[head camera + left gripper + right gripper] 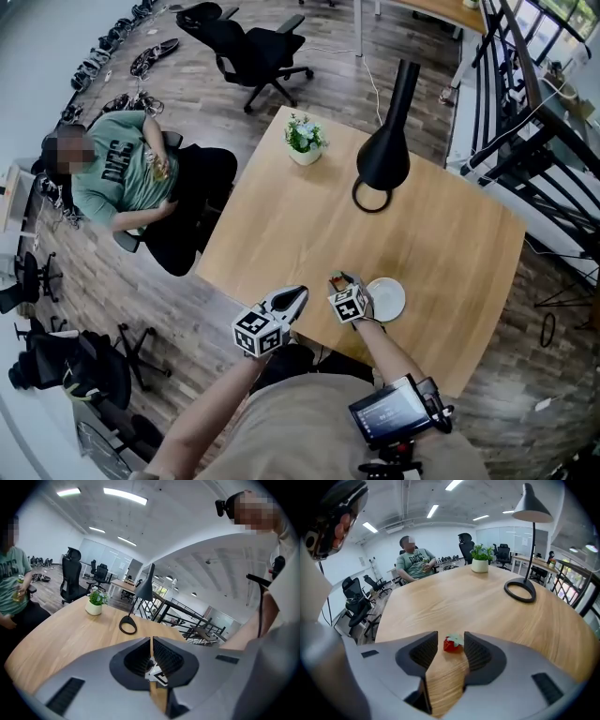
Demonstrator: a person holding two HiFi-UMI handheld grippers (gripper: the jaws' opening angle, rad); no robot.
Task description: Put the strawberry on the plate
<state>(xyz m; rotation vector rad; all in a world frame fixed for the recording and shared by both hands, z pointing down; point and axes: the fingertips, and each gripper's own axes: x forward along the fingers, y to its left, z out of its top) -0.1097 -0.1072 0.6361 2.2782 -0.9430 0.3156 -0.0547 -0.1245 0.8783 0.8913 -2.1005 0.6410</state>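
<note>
Overhead plus two low tabletop (281,234) views

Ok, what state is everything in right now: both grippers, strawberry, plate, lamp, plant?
Left gripper: shut, nothing between its jaws.
Right gripper: open, jaws either side of the strawberry.
Strawberry: lying on the table, not on the plate.
Plate: empty, beside the right gripper.
Lamp: upright.
Potted plant: upright.

Open-plan office. Ahead of the right gripper (452,638): big wooden table (454,597) with desk lamp (532,508) and potted plant (480,558). Past it, a seated person (415,560), more desks (534,564), strip ceiling lights (432,511). Left of it, black swivel chairs (358,604); right, metal railing (576,588).
</note>
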